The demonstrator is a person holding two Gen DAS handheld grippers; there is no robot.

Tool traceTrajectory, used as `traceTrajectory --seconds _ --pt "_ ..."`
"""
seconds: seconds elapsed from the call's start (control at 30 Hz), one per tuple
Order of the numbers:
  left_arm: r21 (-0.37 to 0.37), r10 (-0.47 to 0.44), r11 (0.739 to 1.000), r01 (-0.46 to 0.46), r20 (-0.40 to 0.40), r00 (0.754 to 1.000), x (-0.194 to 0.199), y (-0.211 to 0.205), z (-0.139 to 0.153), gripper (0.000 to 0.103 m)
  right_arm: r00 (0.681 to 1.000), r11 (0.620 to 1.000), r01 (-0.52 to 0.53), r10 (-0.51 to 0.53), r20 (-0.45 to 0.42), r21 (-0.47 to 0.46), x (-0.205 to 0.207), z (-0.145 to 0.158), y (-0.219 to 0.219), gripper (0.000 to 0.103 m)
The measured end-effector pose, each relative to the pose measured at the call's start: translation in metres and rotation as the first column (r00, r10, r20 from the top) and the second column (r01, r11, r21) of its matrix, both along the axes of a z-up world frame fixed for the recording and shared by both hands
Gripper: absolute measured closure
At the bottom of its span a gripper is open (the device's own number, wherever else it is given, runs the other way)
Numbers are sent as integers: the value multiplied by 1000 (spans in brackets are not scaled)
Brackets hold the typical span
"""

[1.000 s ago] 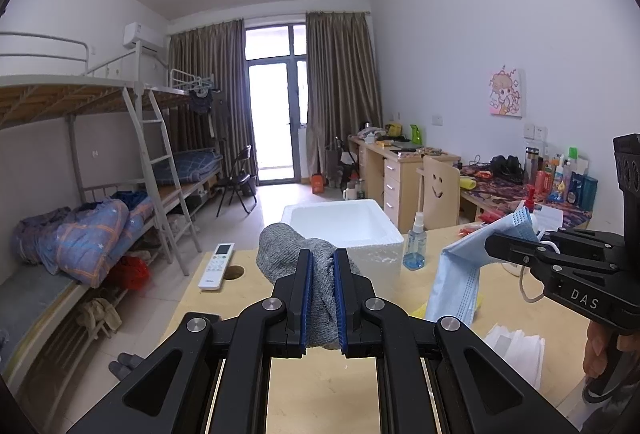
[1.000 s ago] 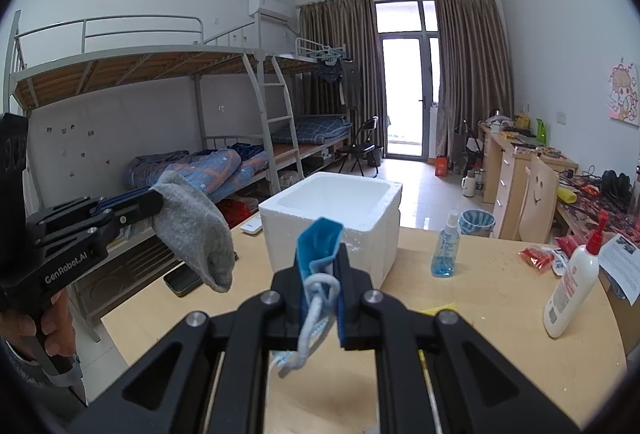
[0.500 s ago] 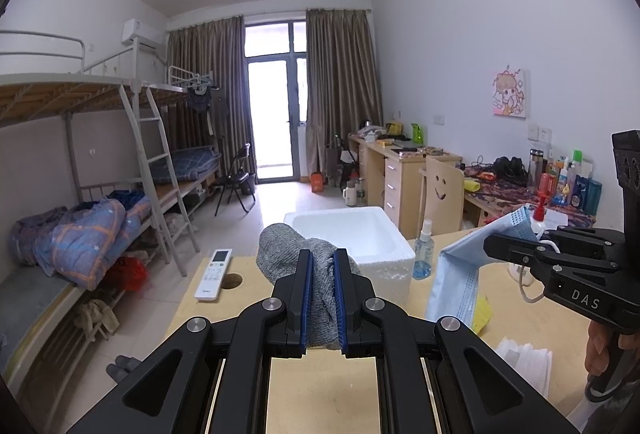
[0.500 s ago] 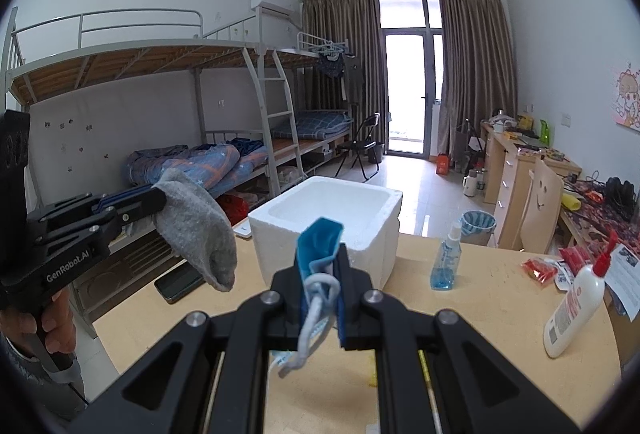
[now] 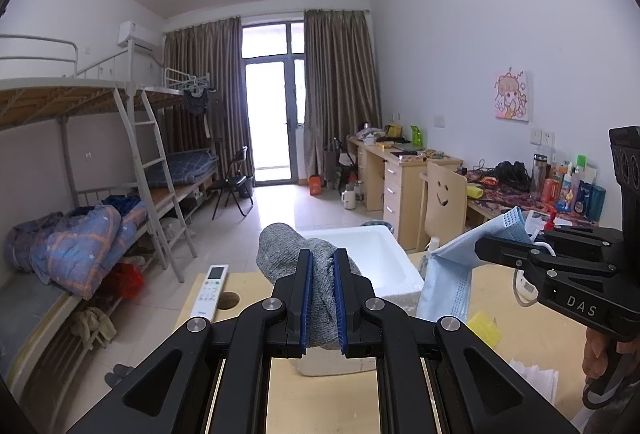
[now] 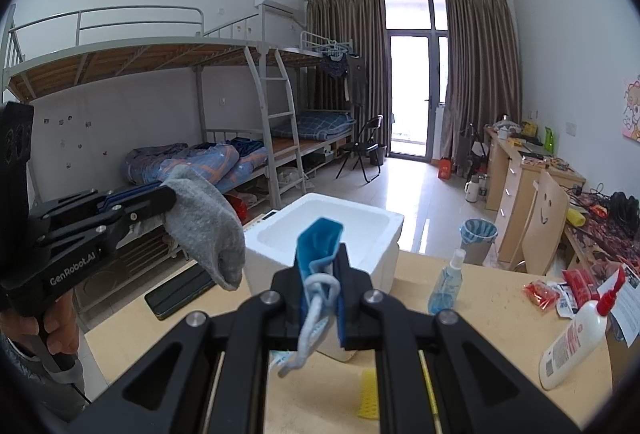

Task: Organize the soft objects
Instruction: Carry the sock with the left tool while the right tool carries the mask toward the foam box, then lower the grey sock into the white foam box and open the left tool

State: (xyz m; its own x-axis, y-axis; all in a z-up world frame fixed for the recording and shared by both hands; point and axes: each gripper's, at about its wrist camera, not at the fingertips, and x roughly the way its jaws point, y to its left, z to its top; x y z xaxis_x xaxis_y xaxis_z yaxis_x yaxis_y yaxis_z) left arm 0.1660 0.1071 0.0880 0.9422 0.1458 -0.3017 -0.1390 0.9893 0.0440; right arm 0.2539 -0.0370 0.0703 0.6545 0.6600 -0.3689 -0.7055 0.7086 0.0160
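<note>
My left gripper (image 5: 322, 298) is shut on a grey sock (image 5: 288, 258), which hangs from its blue pads. From the right wrist view that same grey sock (image 6: 204, 222) dangles left of a white foam box (image 6: 320, 230). My right gripper (image 6: 320, 290) is shut on a blue face mask (image 6: 318, 244), its ear loop drooping down. In the left wrist view the face mask (image 5: 452, 274) hangs from the right gripper (image 5: 486, 246) beside the white foam box (image 5: 380, 254). Both grippers hover above the table, just in front of the box.
On the wooden table (image 6: 472, 338) stand a blue spray bottle (image 6: 446, 282), a white lotion bottle (image 6: 576, 338), red packets (image 6: 544, 292) and a yellow item (image 6: 368, 394). A remote (image 5: 210, 290) lies at the table's left. Bunk beds line the left wall, desks the right.
Both grippers, still holding the sock and mask, have moved forward toward the foam box, which now sits closer and lower in both views.
</note>
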Motion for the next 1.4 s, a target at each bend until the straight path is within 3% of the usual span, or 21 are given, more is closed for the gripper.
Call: traceTrajectory --seconds 0.63,1.4 --pt "-30 -20 999 19 -8 1000 44 5 3 92 1000 1000 24 -24 -4 -9 22 7 8 89" --pt "-74 -49 996 42 -100 994 120 4 -9 92 991 991 136 -136 3 -12 37 8 -23 89"
